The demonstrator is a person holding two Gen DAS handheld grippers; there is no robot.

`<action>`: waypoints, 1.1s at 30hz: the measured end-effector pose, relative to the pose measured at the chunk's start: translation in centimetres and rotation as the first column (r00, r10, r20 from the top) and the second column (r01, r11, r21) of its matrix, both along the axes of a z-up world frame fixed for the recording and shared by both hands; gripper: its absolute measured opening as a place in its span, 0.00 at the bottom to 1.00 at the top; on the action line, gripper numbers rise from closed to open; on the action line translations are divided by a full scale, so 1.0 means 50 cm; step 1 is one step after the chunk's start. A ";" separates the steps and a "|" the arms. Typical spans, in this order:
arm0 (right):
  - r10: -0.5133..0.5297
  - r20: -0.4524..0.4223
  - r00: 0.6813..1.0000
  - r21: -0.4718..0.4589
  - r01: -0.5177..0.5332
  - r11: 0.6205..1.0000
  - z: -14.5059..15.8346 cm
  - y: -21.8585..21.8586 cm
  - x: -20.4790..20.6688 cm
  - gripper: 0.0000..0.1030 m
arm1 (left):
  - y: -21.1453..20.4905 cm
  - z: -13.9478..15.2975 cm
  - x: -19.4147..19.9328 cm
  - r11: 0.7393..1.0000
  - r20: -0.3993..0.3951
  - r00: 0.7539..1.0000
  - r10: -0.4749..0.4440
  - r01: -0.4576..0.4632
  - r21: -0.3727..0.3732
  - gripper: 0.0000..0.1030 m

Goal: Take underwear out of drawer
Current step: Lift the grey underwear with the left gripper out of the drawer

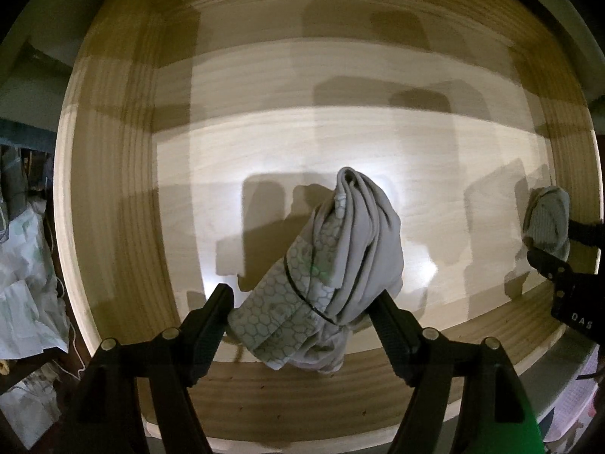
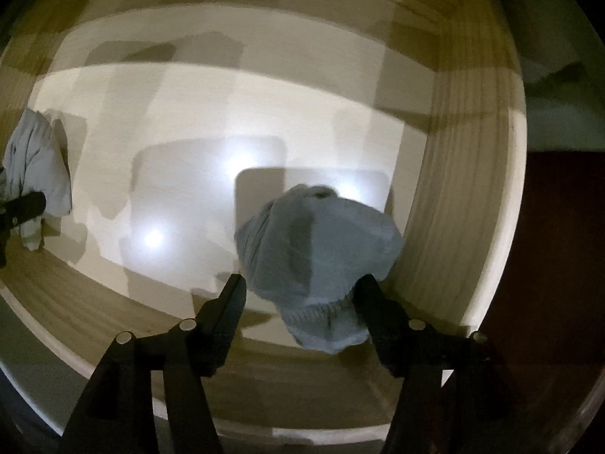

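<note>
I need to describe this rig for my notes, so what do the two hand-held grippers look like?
Both are matte black. The left hand-held gripper has ribbed finger pads, round silver pivot pins and a green part at its lower right. The right hand-held gripper matches, without visible green; white lettering marks its side in the left wrist view.

The drawer (image 1: 113,174) is pale wood: its walls show plain grain, its floor is smoother with a slight sheen that throws back bright spots of light. The grey underwear (image 1: 340,249) is soft matt cloth with a honeycomb-printed band. The blue-grey underwear (image 2: 321,257) is a ribbed, matt knit. The left gripper (image 1: 302,302) and right gripper (image 2: 298,295) are matt black plastic with ridged pads and dull metal pins
</note>
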State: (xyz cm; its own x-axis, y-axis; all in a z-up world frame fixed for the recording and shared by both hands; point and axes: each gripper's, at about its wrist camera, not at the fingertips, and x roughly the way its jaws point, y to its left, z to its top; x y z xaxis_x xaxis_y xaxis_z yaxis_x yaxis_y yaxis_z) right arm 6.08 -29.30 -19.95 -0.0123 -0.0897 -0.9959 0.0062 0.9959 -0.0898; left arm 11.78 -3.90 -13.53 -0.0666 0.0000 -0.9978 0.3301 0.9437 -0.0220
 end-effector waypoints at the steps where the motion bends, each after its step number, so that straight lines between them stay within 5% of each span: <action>1: 0.009 -0.003 1.000 0.006 -0.009 1.000 0.000 0.000 0.007 0.64 | 0.007 0.004 -0.007 1.000 0.000 1.000 0.002 -0.002 -0.001 0.74; 10: 0.056 -0.024 0.998 -0.048 -0.057 0.997 -0.009 0.019 0.038 0.64 | 0.024 0.012 0.000 1.000 -0.009 1.000 0.018 -0.019 -0.022 0.72; 19: 0.007 0.036 0.999 -0.033 -0.006 0.999 0.009 -0.001 0.010 0.38 | 0.028 0.023 -0.004 0.999 0.023 0.999 0.035 -0.035 -0.031 0.63; 27: -0.070 0.069 0.995 0.117 0.062 0.991 0.033 -0.009 -0.040 0.32 | 0.036 0.044 -0.009 0.996 0.069 0.994 0.080 -0.078 -0.035 0.55; 33: -0.078 0.078 0.994 0.124 0.068 0.990 0.032 -0.016 -0.072 0.31 | 0.027 0.059 -0.025 0.995 0.098 0.991 0.093 -0.091 -0.027 0.52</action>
